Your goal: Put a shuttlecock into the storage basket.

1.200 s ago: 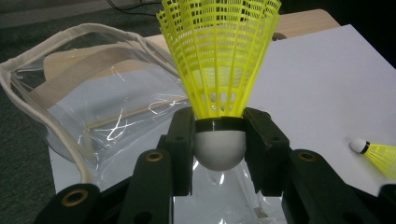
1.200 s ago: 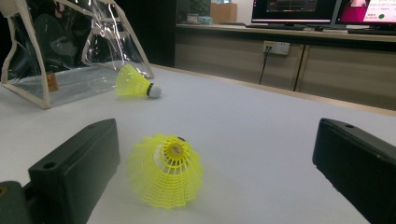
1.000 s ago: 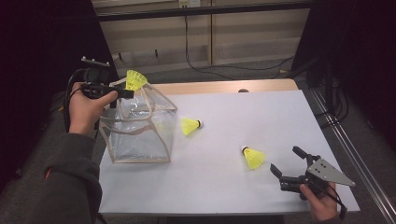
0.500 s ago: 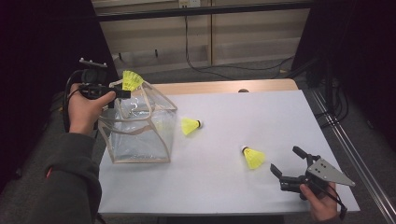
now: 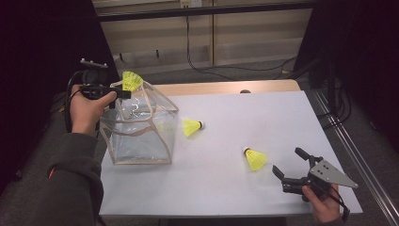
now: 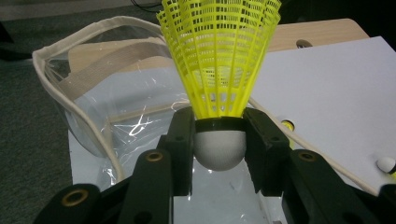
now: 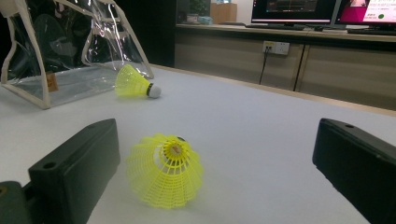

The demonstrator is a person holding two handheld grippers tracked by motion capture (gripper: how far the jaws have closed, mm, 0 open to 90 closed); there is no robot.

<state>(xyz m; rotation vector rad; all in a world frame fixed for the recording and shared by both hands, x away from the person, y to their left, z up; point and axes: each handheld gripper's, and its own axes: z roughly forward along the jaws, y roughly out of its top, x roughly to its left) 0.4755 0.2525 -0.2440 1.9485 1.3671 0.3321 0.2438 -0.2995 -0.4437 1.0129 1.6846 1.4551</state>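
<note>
Yellow shuttlecock [image 6: 219,56] in raised left tool [image 6: 219,149]

The person wore a dark grey sleeve [image 5: 70,183] with a small red mark near the cuff. The left gripper [image 5: 123,93] was black, with a flat grey plate on top and a black cable looping down behind the hand. Its jaws were chunky black blocks on linked arms, with brass-coloured rings around the pivot holes. The right gripper [image 5: 289,165] was black too, its two blunt jaws branching from a dark body, and it carried a grey three-cornered plate dotted with small screws. Each jaw block showed a small round hole.
</note>
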